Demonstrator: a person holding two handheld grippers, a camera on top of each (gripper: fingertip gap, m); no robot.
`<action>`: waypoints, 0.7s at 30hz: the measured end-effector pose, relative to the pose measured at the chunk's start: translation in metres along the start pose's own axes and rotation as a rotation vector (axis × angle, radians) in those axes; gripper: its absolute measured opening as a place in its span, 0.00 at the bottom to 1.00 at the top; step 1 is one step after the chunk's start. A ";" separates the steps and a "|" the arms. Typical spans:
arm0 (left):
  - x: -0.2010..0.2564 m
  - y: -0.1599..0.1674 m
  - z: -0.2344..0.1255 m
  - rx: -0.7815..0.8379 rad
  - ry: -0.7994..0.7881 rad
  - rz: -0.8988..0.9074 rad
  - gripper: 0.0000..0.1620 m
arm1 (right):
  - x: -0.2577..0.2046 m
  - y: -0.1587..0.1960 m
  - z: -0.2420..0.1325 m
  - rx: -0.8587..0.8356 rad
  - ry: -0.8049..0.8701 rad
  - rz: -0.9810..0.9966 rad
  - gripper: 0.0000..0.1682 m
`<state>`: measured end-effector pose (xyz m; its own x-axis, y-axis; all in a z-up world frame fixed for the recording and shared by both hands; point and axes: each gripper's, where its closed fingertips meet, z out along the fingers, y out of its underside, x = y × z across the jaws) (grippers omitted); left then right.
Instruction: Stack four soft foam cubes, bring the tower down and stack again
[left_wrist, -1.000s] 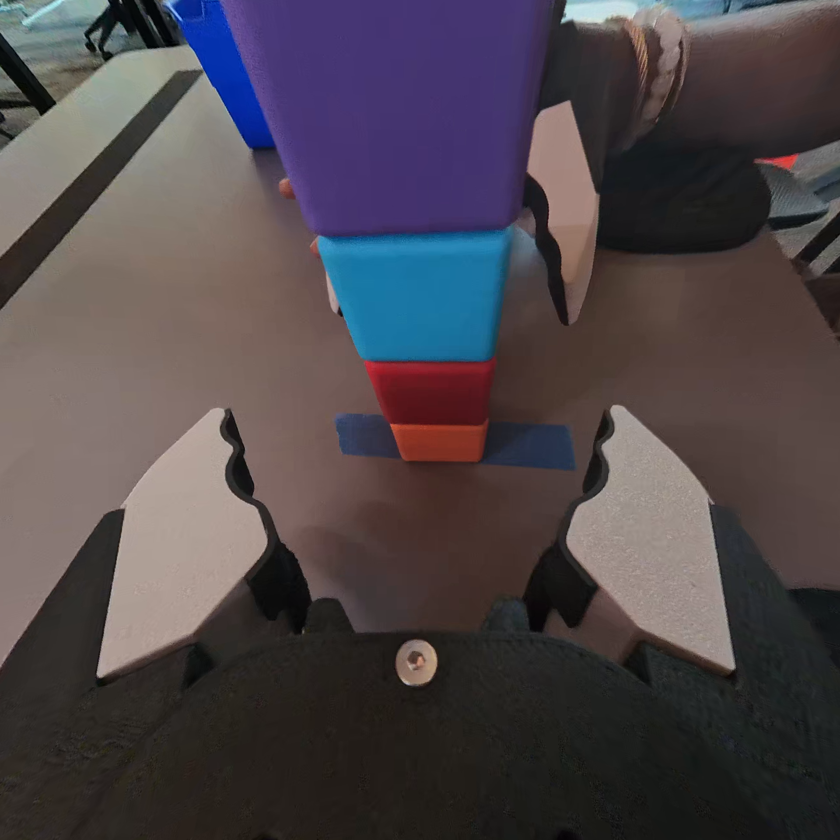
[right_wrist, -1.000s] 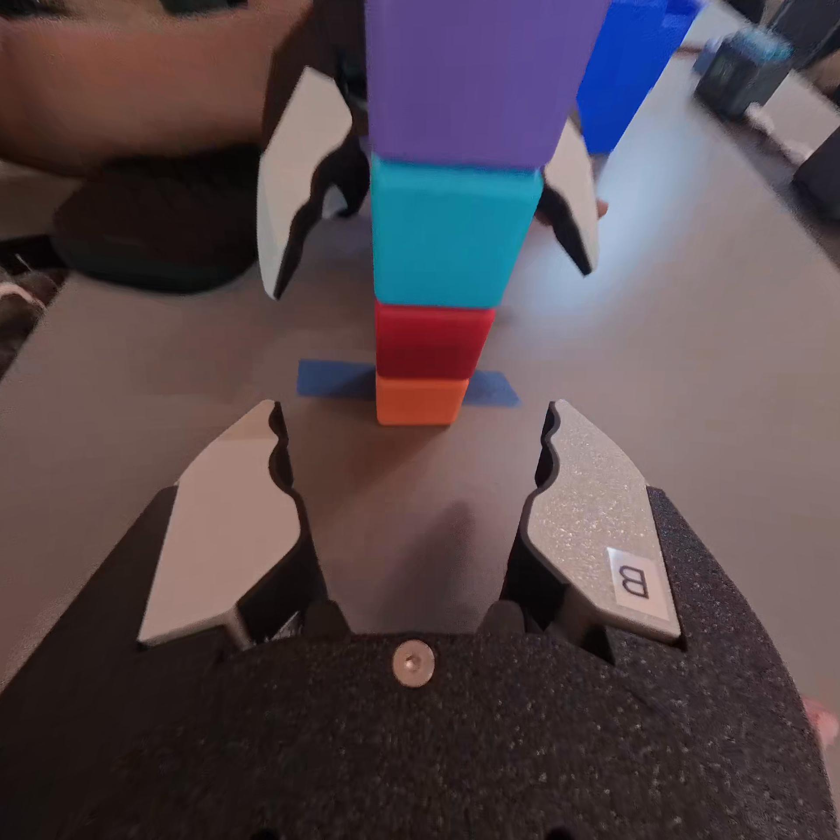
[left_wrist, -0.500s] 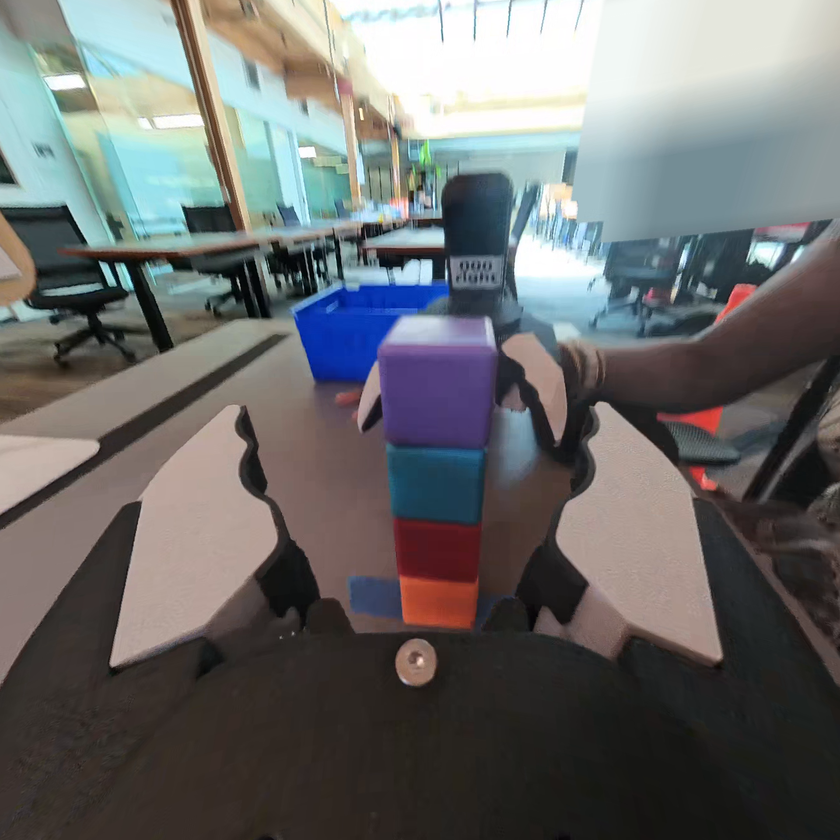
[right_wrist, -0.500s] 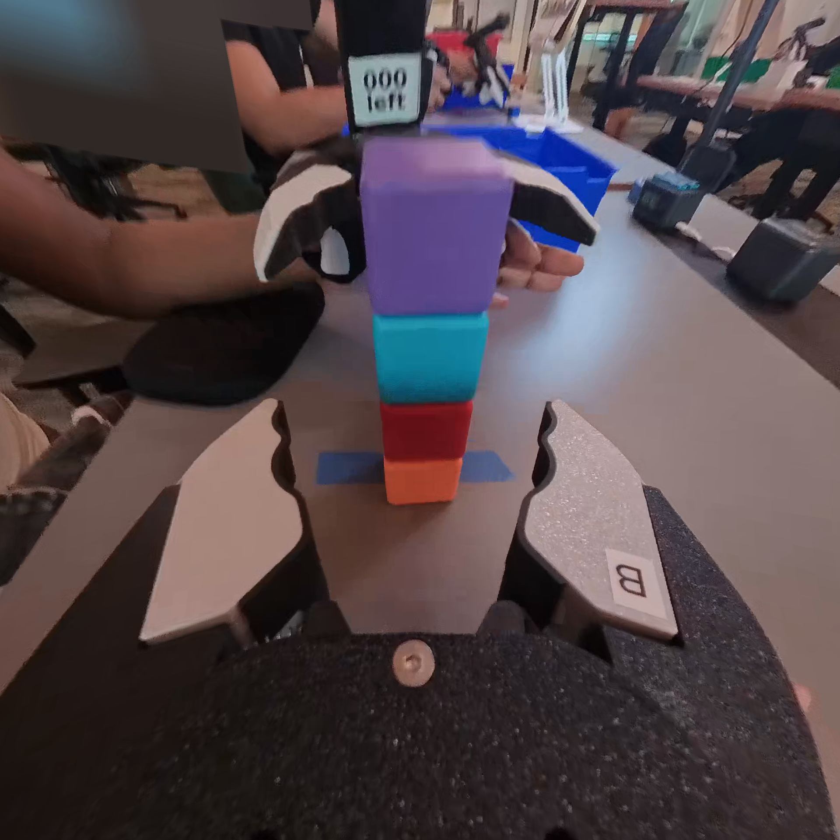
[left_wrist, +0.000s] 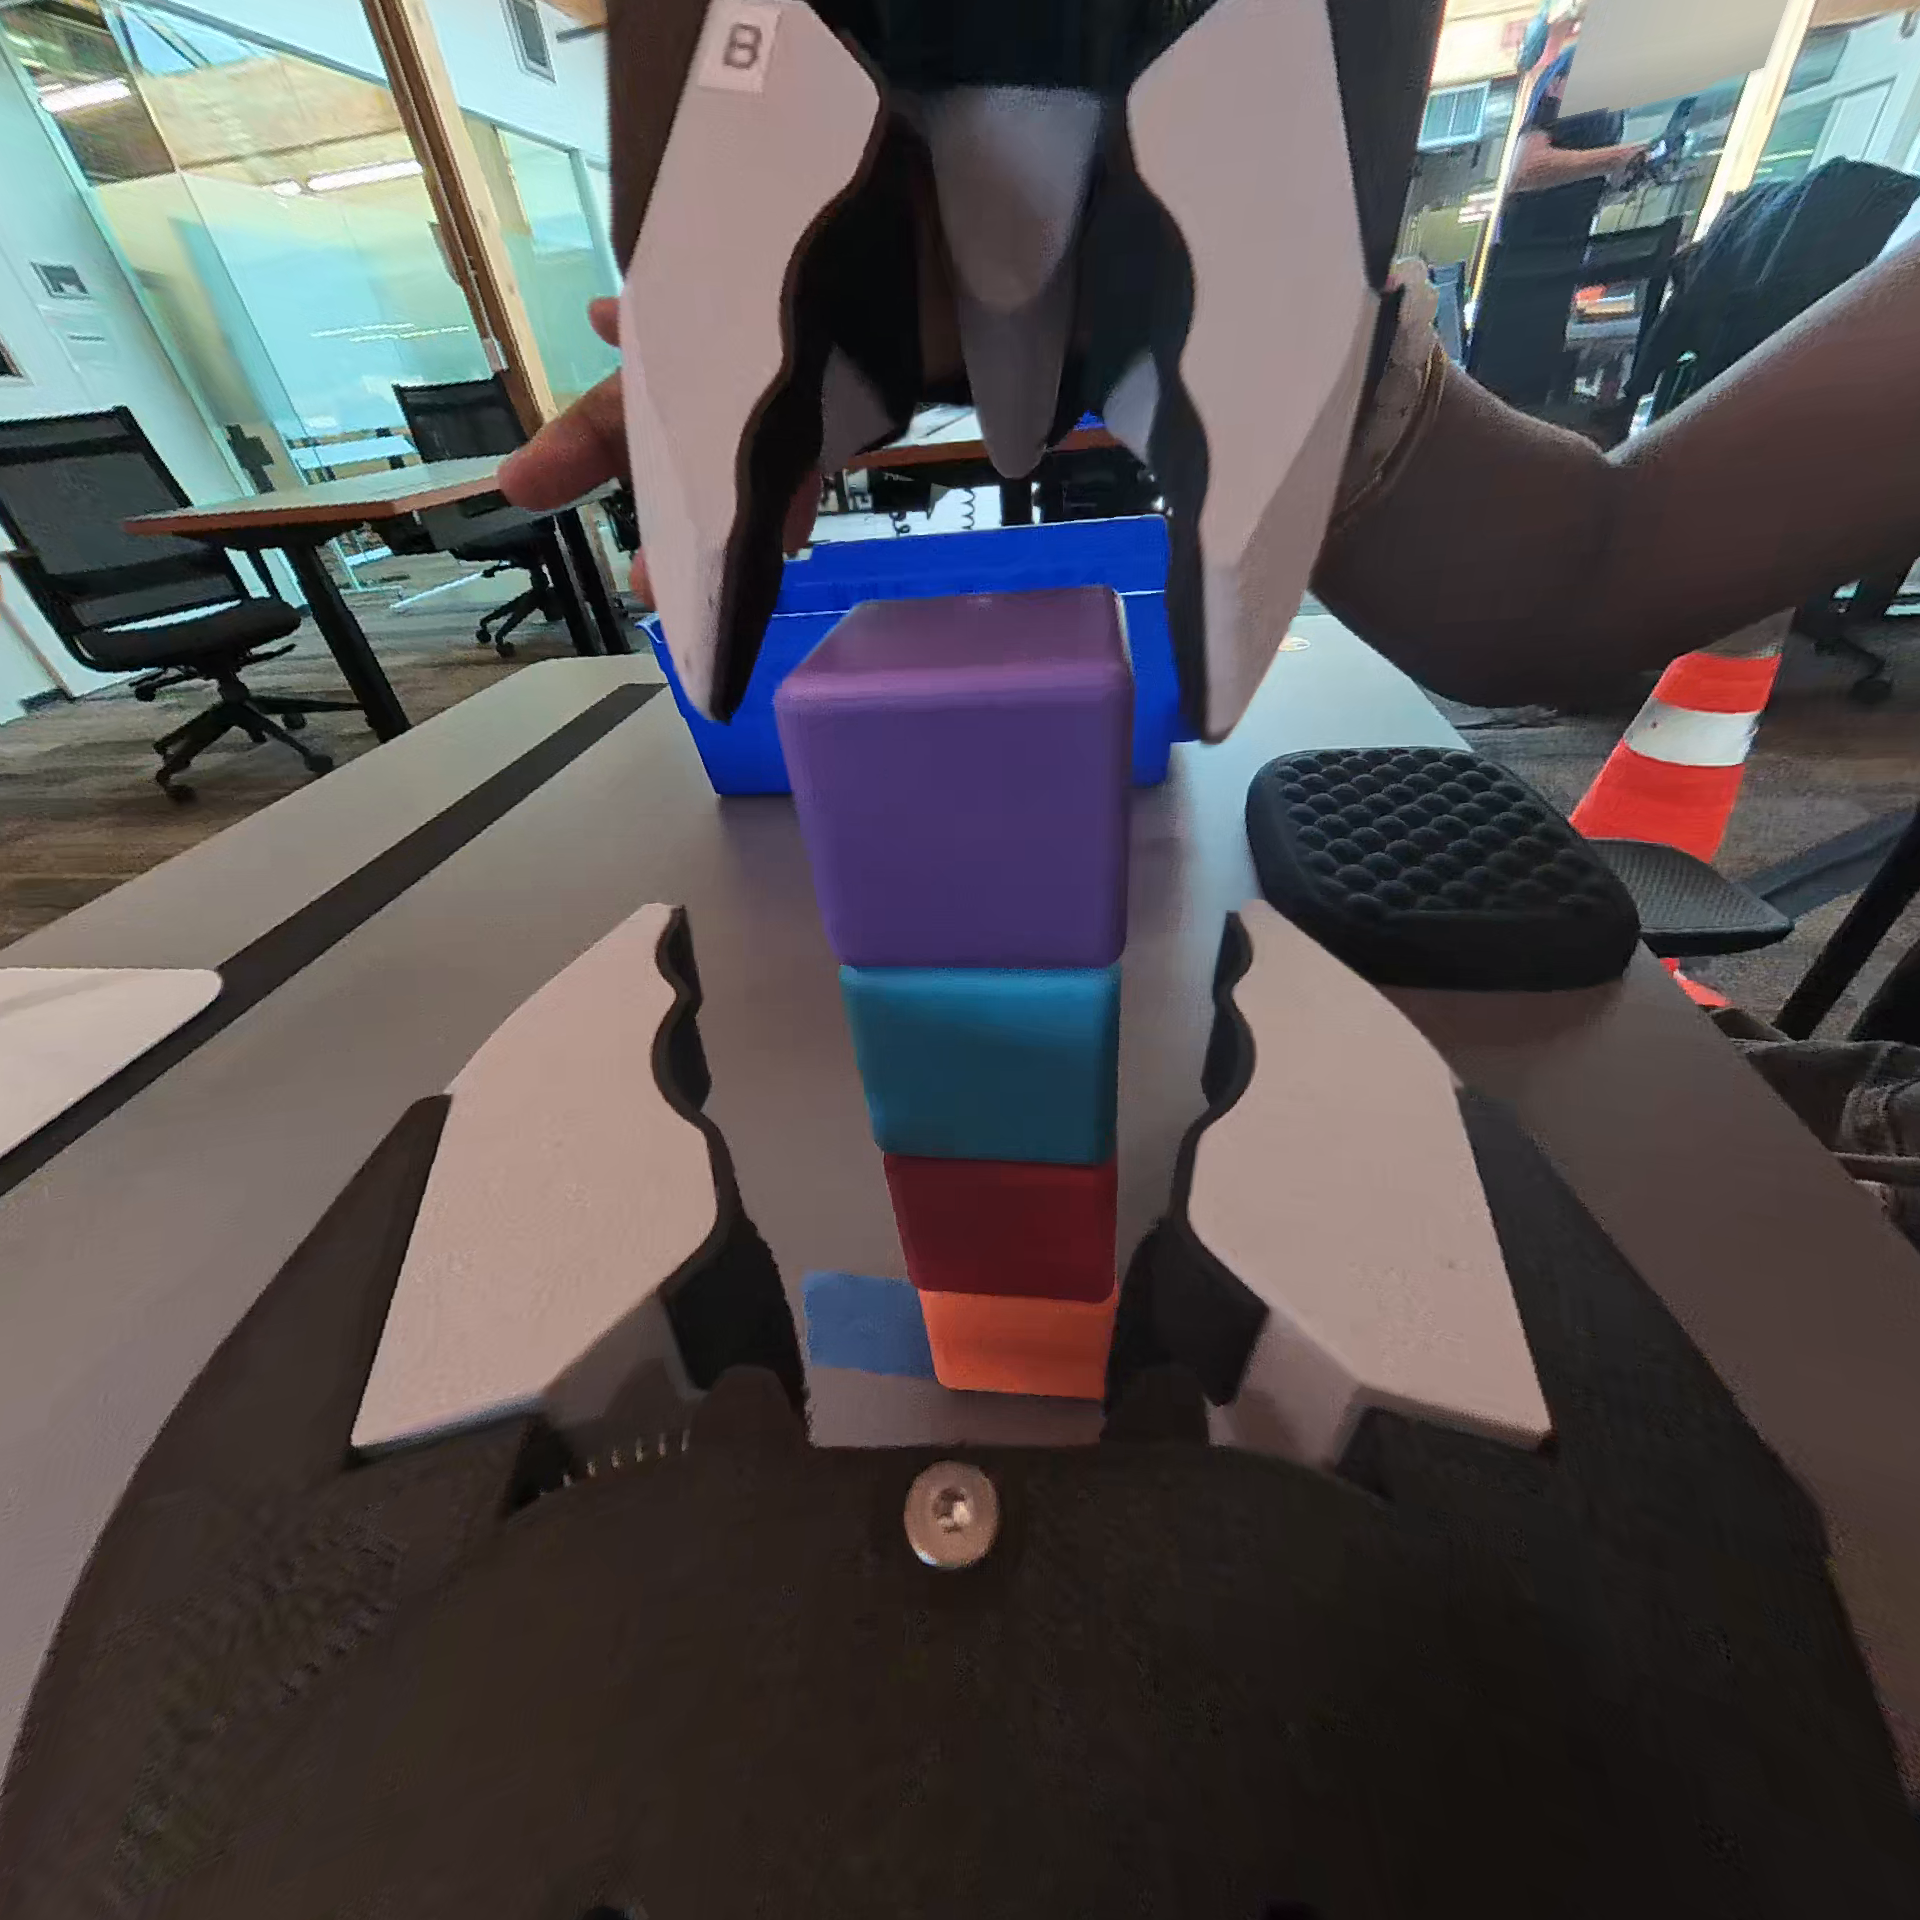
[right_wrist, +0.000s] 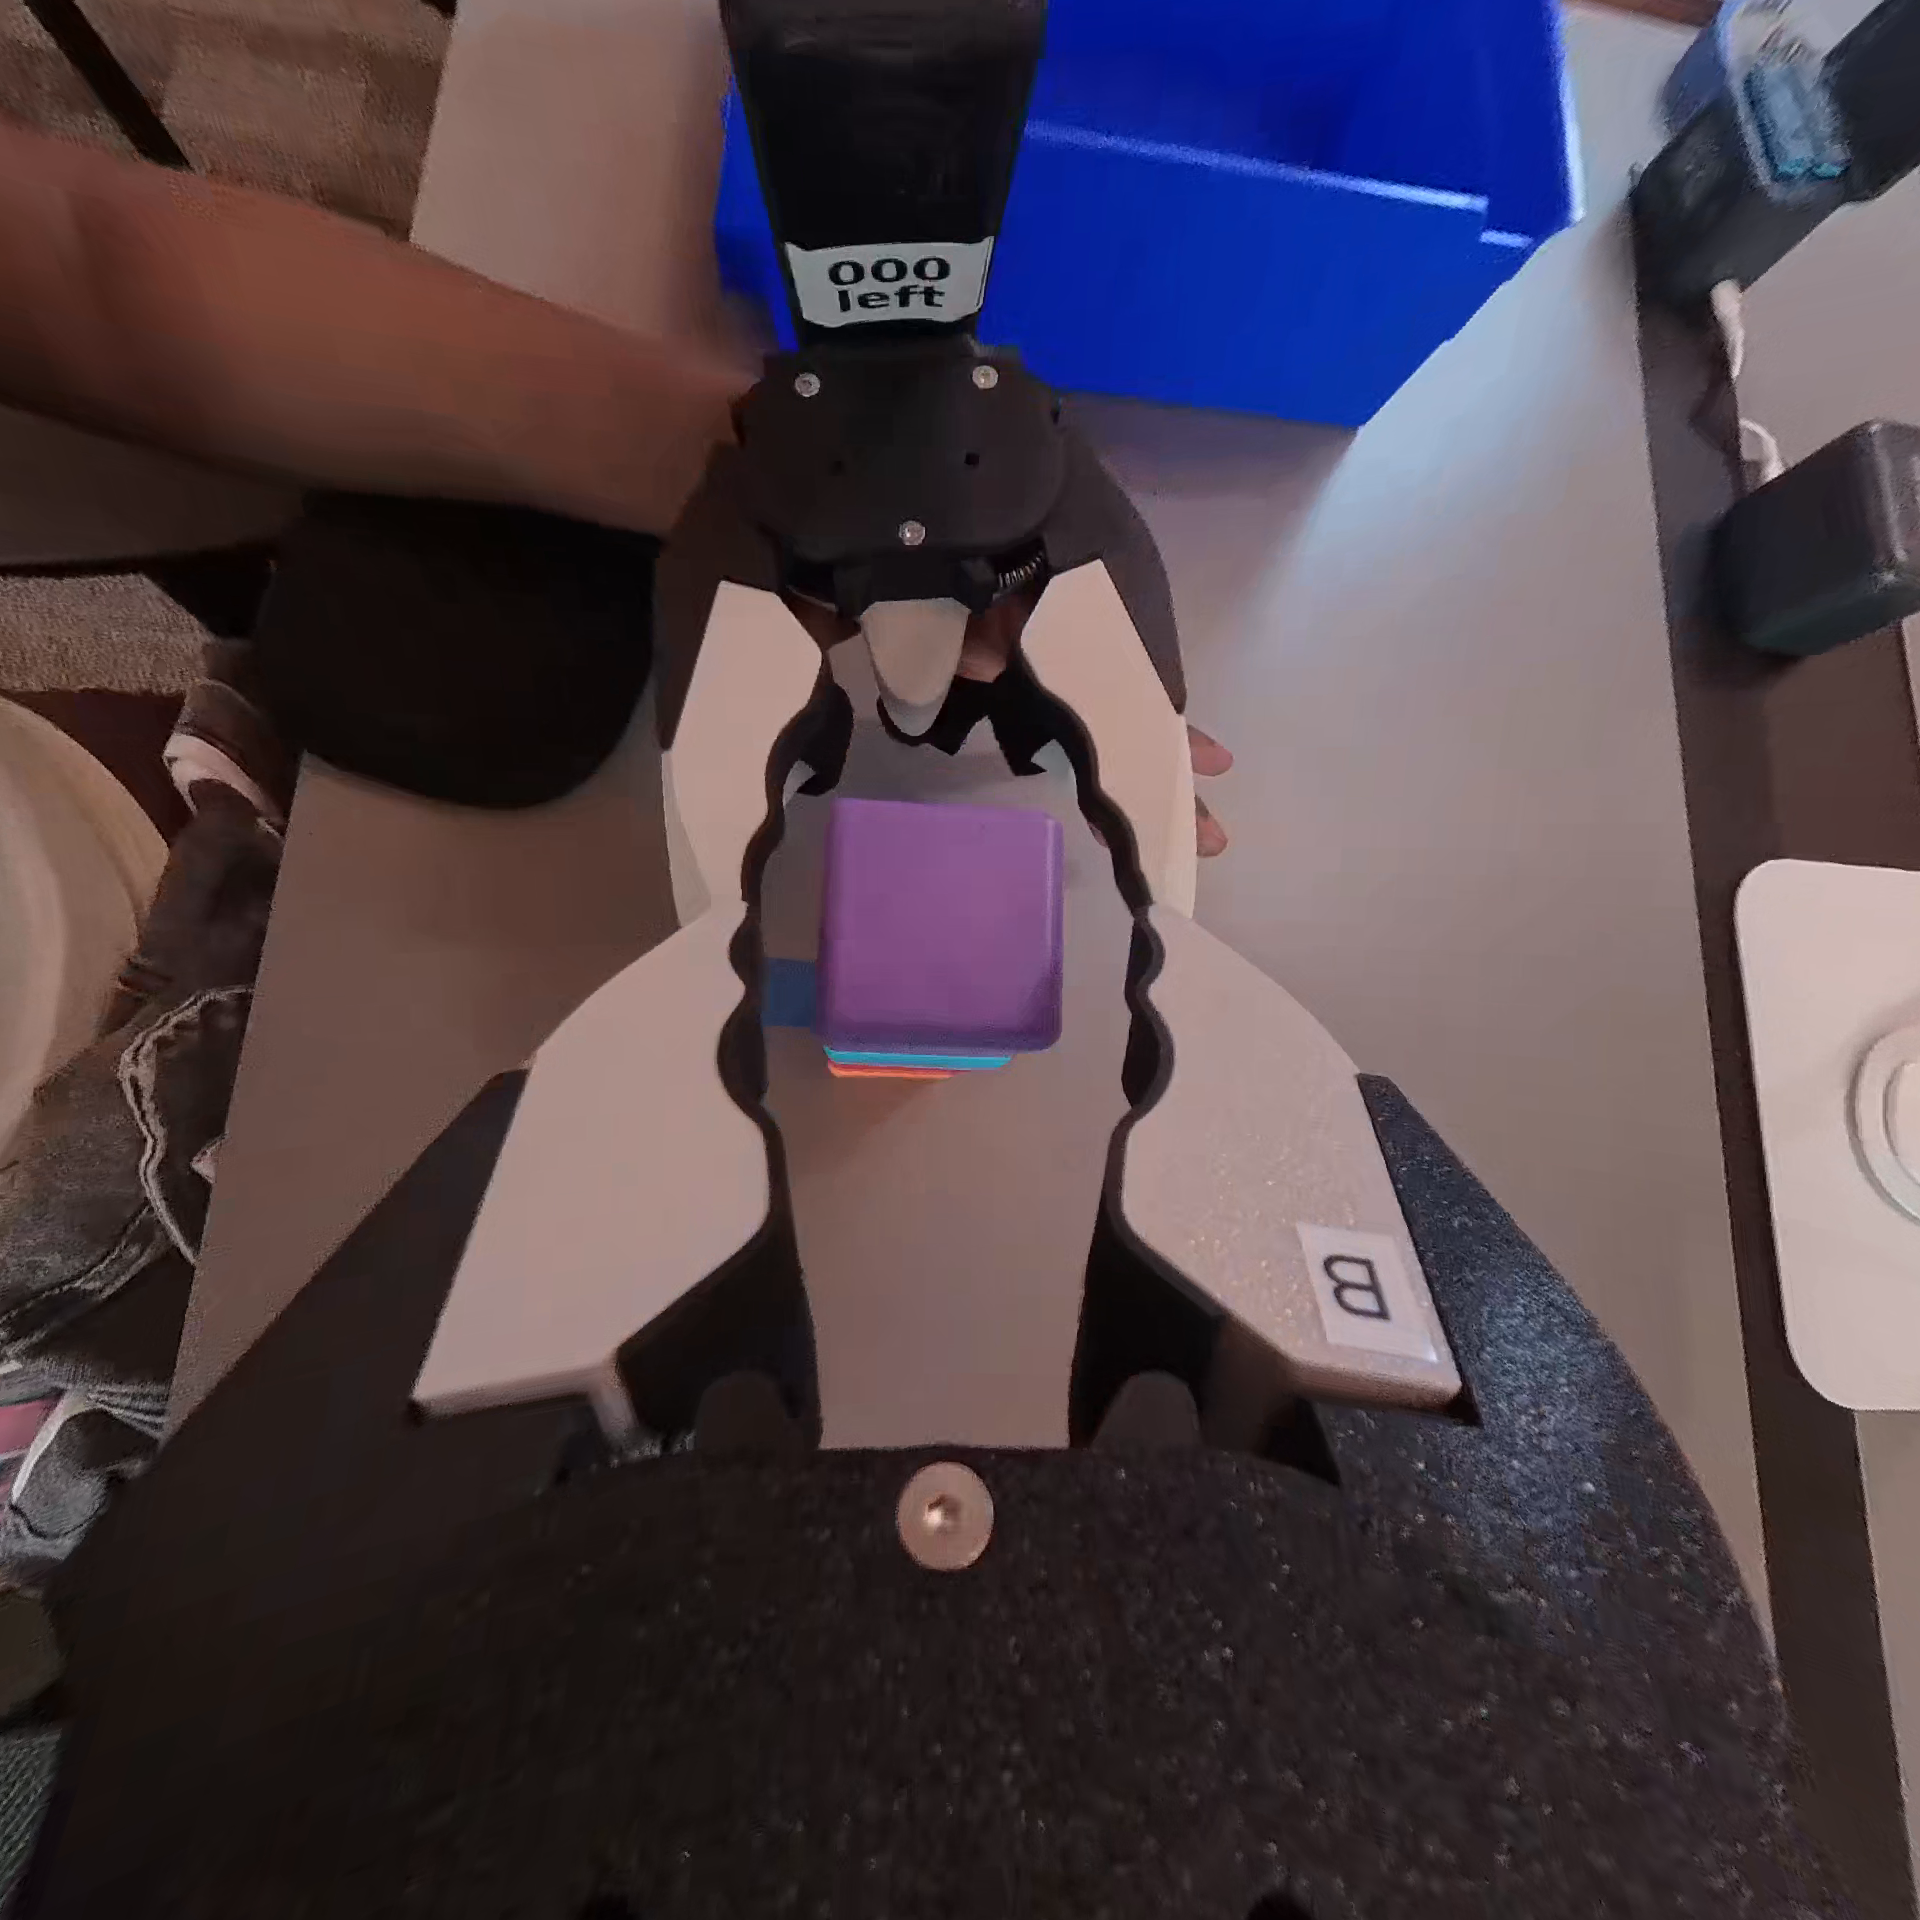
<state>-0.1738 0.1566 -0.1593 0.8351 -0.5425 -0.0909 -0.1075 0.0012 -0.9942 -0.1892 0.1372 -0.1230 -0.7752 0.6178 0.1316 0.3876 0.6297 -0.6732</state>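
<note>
Purple, teal, red and orange from top to bottom, four smooth round-edged foam cubes stand as one tower on the matte grey table (left_wrist: 343, 914). The left wrist view shows every face from the side: the purple cube (left_wrist: 961, 790) on top, then the teal cube (left_wrist: 987, 1065), the red cube (left_wrist: 1006, 1226), and the orange cube (left_wrist: 1023, 1351) at the base, which sits on a strip of blue tape (left_wrist: 862, 1322). The tower looks slightly stepped, each cube shifted a little from the one below.

The right wrist view looks almost straight down, so only the purple cube's square top (right_wrist: 940, 920) shows fully, with thin slivers of the lower colours at its near edge.

The left gripper (left_wrist: 951, 956) faces the tower level with its upper cubes, its jaws spread wide and empty, with the stack between them and touching neither. The right gripper (right_wrist: 940, 1013) hangs above, pointing down, also spread wide and holding nothing; its wavy-edged pale fingers (left_wrist: 1262, 353) flank the purple cube's top without contact.

Only the side view shows the dimpled black pad (left_wrist: 1434, 868) to the right and an orange cone (left_wrist: 1683, 748) beyond. Both views show the glossy blue bin (right_wrist: 1226, 260) behind the tower. The top view adds a white pad (right_wrist: 1829, 1132) on the neighbouring table.
</note>
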 end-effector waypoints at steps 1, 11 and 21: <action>0.001 0.001 0.003 -0.003 -0.004 0.006 0.54 | 0.001 0.001 0.003 -0.022 0.002 0.000 0.36; 0.002 0.011 0.009 -0.083 -0.015 0.030 0.33 | 0.003 0.008 0.003 -0.007 0.066 -0.007 0.28; 0.003 0.011 0.009 -0.083 -0.017 0.040 0.32 | 0.092 0.057 -0.165 0.106 0.744 0.315 0.29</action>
<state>-0.1679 0.1627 -0.1706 0.8383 -0.5289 -0.1322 -0.1845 -0.0470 -0.9817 -0.1564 0.3079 -0.0289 -0.0886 0.9330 0.3487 0.4542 0.3494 -0.8195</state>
